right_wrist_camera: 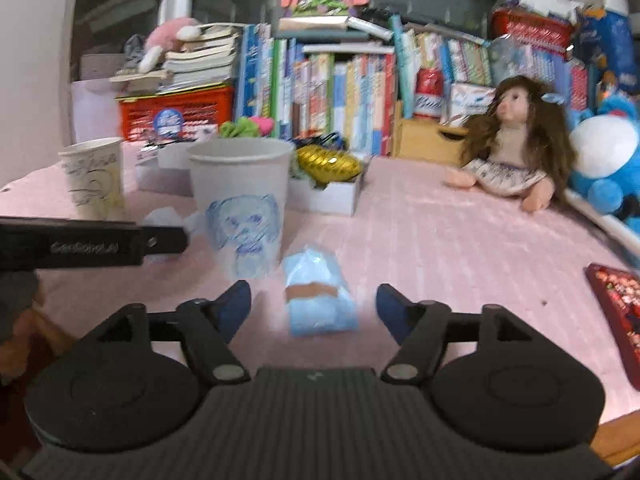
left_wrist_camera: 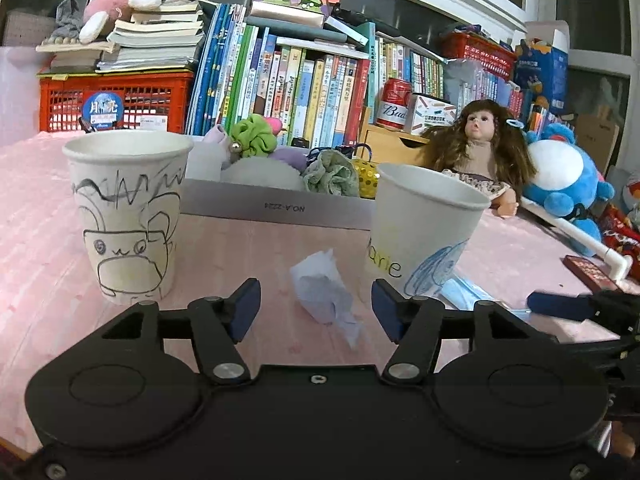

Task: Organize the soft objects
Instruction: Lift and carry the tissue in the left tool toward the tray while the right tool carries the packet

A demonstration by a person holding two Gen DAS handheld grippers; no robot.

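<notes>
A crumpled white tissue (left_wrist_camera: 324, 292) lies on the pink cloth between the open fingers of my left gripper (left_wrist_camera: 316, 310), just ahead of them. A folded blue face mask (right_wrist_camera: 318, 296) lies between the open fingers of my right gripper (right_wrist_camera: 314, 306); it also shows in the left wrist view (left_wrist_camera: 476, 292). A paper cup with a black drawing (left_wrist_camera: 128, 216) stands to the left and a paper cup with a blue drawing (left_wrist_camera: 420, 232) to the right of the tissue. Both grippers are empty.
A grey box (left_wrist_camera: 276, 206) full of scrunchies and soft items stands behind the cups. A doll (left_wrist_camera: 478, 148) and a blue plush toy (left_wrist_camera: 560, 176) sit at the right. Books and a red crate (left_wrist_camera: 116, 100) line the back. A red box (right_wrist_camera: 618, 300) lies at the right edge.
</notes>
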